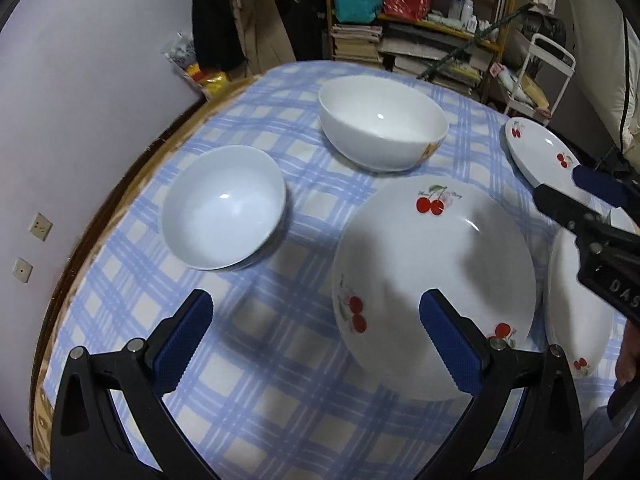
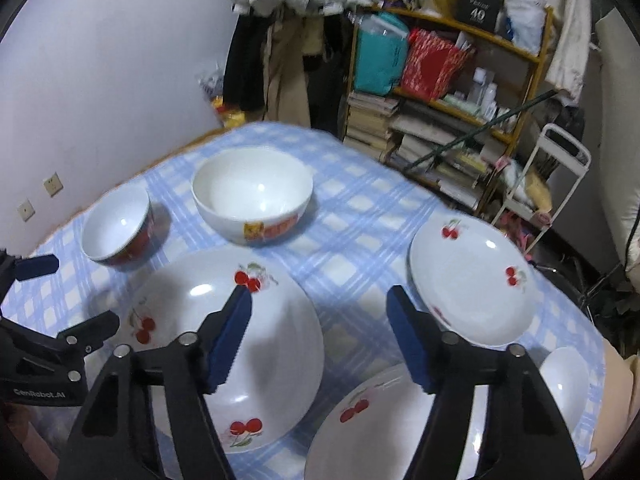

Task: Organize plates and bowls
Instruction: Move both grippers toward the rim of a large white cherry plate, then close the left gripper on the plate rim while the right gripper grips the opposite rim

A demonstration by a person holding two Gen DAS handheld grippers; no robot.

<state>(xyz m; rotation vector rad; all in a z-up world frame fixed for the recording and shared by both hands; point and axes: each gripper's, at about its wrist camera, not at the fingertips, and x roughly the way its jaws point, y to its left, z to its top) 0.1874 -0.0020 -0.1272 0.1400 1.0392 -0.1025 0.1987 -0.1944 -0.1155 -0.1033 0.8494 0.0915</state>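
Both grippers gape wide, holding nothing: left gripper [image 1: 316, 326], marked "GenRobot.AI", right gripper [image 2: 319, 332], lettered "DAS". On blue-checked worktop [image 1: 248, 344]: white cherry-print ceramic plate [image 1: 434, 280] near centre, two more right; white bowl [image 1: 224, 208] left, larger white bowl [image 1: 382, 122] far. Shelf sign [image 2: 478, 12] reads "40".

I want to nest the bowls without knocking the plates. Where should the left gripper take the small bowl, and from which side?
Grip the small bowl by its rim, one finger inside and one outside: its walls look too wide to span. Come from above at the near edge, where the left gripper, jaws open, already faces bare cloth, probably clear of the cherry plate.
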